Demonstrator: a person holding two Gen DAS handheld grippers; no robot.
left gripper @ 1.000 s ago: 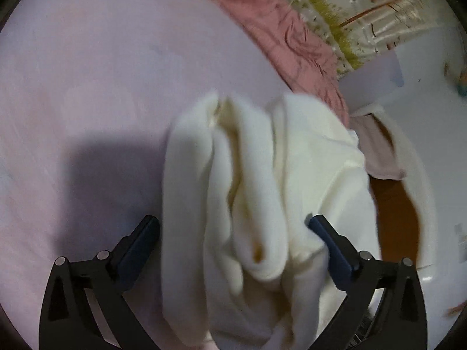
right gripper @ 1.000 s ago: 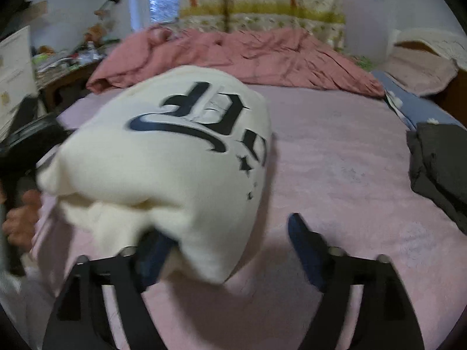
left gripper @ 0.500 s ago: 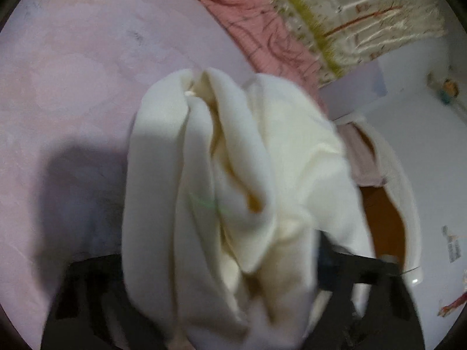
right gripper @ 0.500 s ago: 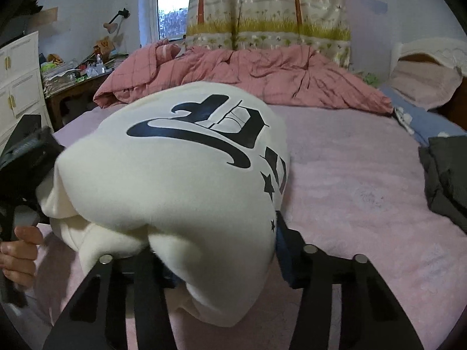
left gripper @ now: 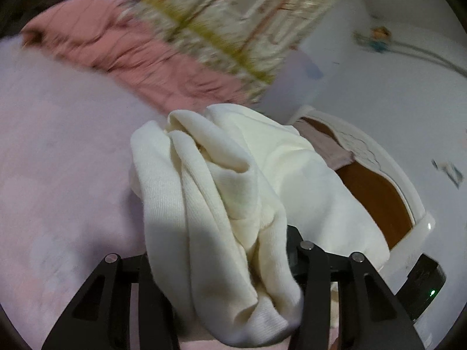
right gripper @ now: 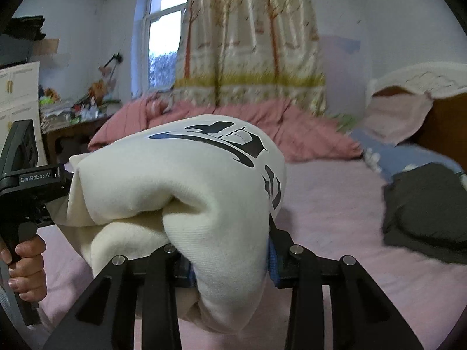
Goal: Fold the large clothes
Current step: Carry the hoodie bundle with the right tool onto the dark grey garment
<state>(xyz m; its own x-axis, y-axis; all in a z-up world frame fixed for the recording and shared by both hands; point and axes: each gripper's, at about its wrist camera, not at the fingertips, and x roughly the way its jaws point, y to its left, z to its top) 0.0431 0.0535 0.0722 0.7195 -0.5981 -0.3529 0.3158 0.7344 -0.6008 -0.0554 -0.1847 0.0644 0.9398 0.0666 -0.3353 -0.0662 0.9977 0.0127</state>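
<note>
A folded cream sweatshirt (right gripper: 175, 192) with a black print is held up above the pink bed sheet (right gripper: 335, 204). My right gripper (right gripper: 230, 262) is shut on one end of it; the cloth bulges out between the jaws. My left gripper (left gripper: 219, 250) is shut on the other end, where bunched cream folds (left gripper: 221, 192) fill the space between the jaws. The left gripper's body (right gripper: 26, 180), held by a hand, shows at the left edge of the right wrist view.
A pink quilt (right gripper: 233, 128) lies heaped at the far side of the bed below a patterned curtain (right gripper: 251, 43). A dark grey garment (right gripper: 426, 210) lies on the sheet at the right. A white and brown headboard (left gripper: 379, 180) and a cluttered table (right gripper: 73, 116) border the bed.
Both grippers have closed on the sweatshirt, which rested loosely between open jaws a second ago. Both have lifted and tilted upward, so more of the wall, curtain and window shows.
</note>
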